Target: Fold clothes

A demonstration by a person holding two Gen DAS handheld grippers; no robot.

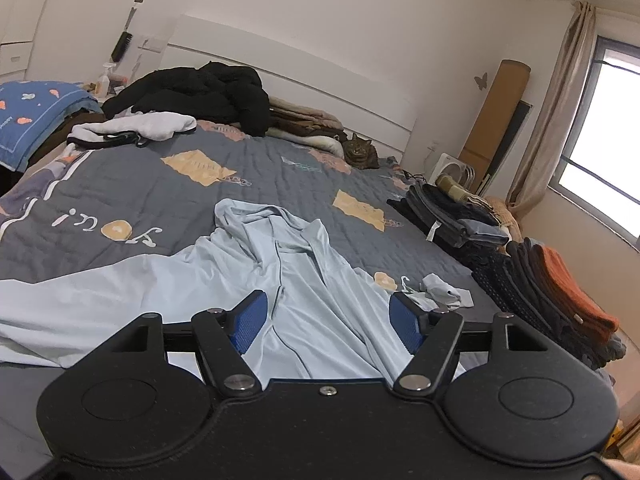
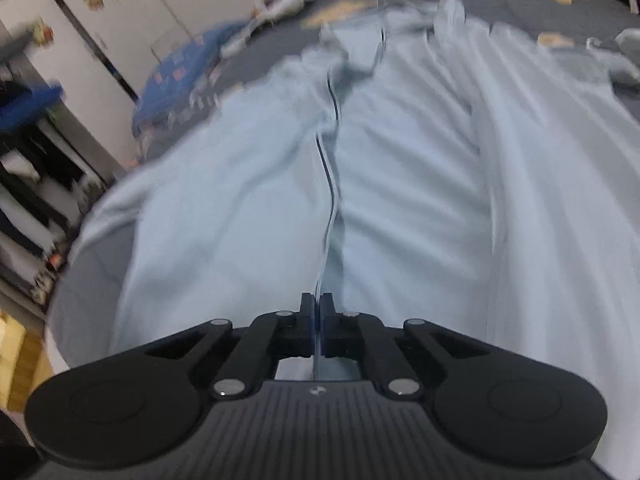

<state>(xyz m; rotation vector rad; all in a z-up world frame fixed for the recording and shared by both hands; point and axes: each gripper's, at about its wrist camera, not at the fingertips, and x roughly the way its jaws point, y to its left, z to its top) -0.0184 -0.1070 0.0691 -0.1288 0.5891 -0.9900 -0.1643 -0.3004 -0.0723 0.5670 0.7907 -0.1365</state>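
Pale blue zip-front garment (image 1: 292, 280), hooded or collared, lay spread face-up on the grey quilted bedspread (image 1: 140, 184), near edge of the bed; long axis ran along the dark zip line (image 2: 330, 168), from the hem at 6 o'clock in both wrist views to the crumpled collar at 12 o'clock; one sleeve trailed toward 9 o'clock in the left wrist view. Right gripper (image 2: 317, 320) sat on the hem end of that zip, jaws drawn together with a thin edge of pale cloth at the zip seemingly pinched between the pads; the garment stretched away from it toward 12 o'clock; the view was blurred, so the depth of the bite could not be judged. Left gripper (image 1: 328, 324) hovered over the lower body of the garment, jaws standing apart and nothing between them but the fabric beneath; whether its pads touched the cloth could not be told. Judged nearer for the coming move: right gripper, already at the hem. Surroundings: folded dark clothes stack (image 1: 460, 216) at 3 o'clock; small pale item (image 1: 444, 294) just beside the garment; cat (image 1: 360, 152) at 12 o'clock.
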